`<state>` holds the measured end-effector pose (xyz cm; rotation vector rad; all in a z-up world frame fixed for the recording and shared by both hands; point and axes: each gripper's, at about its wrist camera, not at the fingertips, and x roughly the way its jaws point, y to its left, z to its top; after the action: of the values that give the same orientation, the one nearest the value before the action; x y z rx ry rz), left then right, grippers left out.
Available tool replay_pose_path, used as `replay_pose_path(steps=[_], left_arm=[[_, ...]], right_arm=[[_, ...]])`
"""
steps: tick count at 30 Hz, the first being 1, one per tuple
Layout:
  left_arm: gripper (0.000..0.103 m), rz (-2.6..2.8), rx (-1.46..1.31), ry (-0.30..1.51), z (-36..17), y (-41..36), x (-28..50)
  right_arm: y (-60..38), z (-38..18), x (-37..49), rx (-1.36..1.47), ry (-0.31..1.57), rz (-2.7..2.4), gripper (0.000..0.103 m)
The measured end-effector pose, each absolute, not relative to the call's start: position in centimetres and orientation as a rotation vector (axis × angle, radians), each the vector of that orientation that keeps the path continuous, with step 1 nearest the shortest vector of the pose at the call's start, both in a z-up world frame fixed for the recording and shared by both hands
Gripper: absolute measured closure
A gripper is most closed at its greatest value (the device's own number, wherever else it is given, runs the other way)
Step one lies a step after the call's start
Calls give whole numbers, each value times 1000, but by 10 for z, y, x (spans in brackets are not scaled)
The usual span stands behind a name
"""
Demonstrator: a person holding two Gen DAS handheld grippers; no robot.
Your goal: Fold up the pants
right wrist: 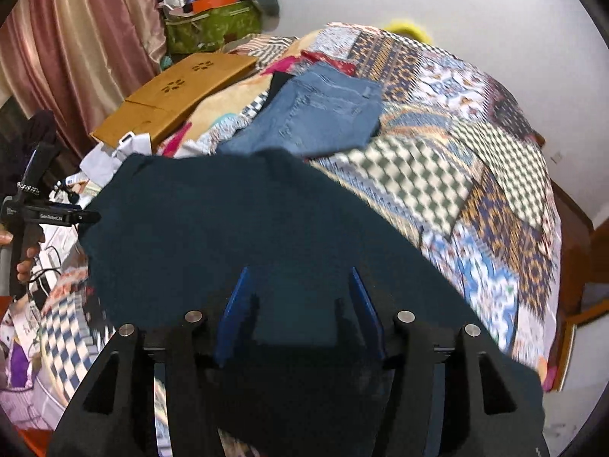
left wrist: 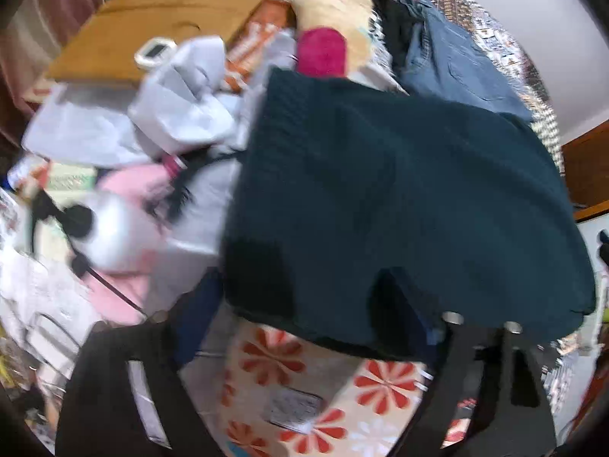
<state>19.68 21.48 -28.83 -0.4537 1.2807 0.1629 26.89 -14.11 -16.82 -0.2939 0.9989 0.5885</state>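
Dark teal pants (left wrist: 399,198) hang spread in the air above the bed; they also fill the middle of the right wrist view (right wrist: 236,221). My left gripper (left wrist: 304,316) has its fingers wide apart, and the cloth's lower edge drapes over them; whether it grips is unclear. In the right wrist view the left gripper (right wrist: 82,216) sits at the pants' left edge. My right gripper (right wrist: 297,304) has its blue fingers (right wrist: 236,312) apart, with the pants' near edge lying between and over them.
Folded blue jeans (right wrist: 319,114) lie on the patchwork bedspread (right wrist: 475,175) beyond the pants. A brown cardboard box (right wrist: 179,91) and white clothes (left wrist: 179,99) lie at the left. Pink curtains (right wrist: 76,49) hang behind. A floral sheet (left wrist: 304,381) lies below.
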Motion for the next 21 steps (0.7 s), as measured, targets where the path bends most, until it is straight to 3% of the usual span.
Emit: replay_pose_path(steps=[2, 3, 4, 5, 13, 21], left_arm=[[33, 211, -437, 1267, -290, 208, 193], [42, 234, -424, 1258, -289, 207, 192], [59, 260, -409, 1248, -286, 206, 190], [67, 300, -381, 1237, -283, 207, 188], [68, 370, -266, 1084, -235, 212, 171], [65, 321, -272, 1199, -282, 208, 164]], right_arm=[[-151, -169, 261, -281, 999, 573, 53], [-154, -169, 259, -272, 998, 569, 53], [-158, -169, 258, -260, 997, 564, 53], [-161, -168, 257, -250, 996, 560, 53], [-176, -163, 253, -153, 982, 526, 53], [-176, -205, 245, -109, 1096, 505, 53]])
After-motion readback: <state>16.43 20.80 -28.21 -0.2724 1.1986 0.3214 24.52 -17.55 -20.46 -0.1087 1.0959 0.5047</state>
